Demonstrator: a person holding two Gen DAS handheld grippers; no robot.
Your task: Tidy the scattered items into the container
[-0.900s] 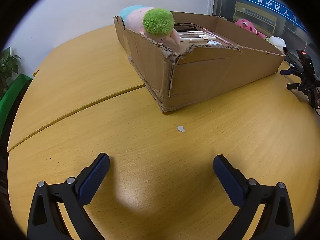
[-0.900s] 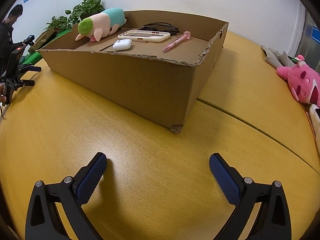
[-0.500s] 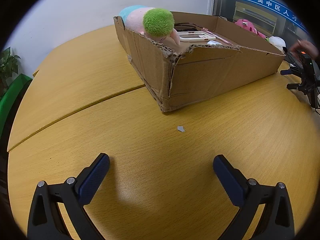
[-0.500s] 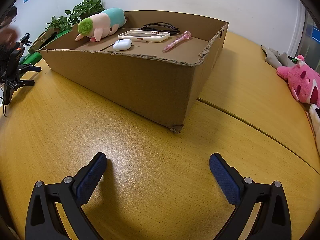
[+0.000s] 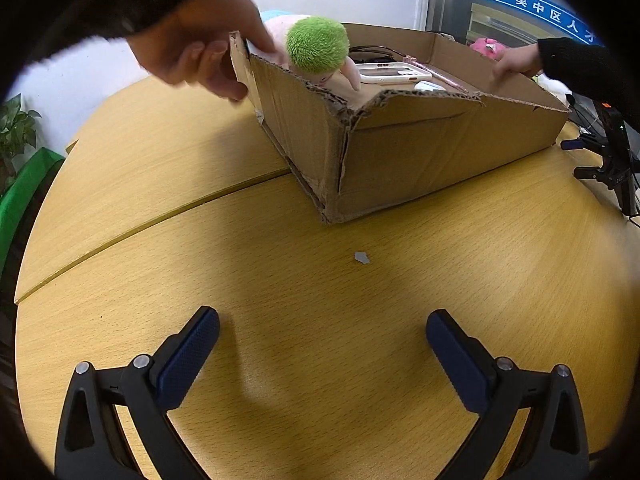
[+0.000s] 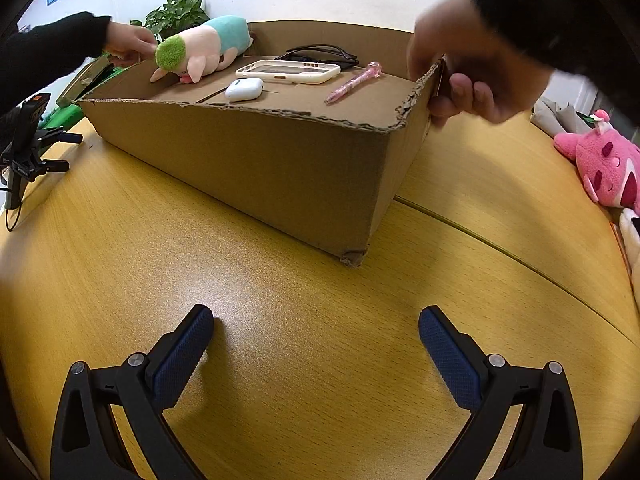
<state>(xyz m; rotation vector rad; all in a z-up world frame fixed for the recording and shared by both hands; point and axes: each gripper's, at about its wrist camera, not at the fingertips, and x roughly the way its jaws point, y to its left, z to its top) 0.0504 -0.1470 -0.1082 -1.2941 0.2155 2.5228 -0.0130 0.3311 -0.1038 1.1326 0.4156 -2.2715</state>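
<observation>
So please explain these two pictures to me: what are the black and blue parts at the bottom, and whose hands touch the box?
Each picture comes from a camera on a hand-held gripper, looking forward along its two fingers. The left gripper and right gripper are both open, hold nothing and sit low over the table. Ahead stands a cardboard box holding a plush toy, a phone case, an earbud case, a pink pen and a black cable. Two bare hands grip opposite ends of the box. Whose they are, the pictures do not show.
</observation>
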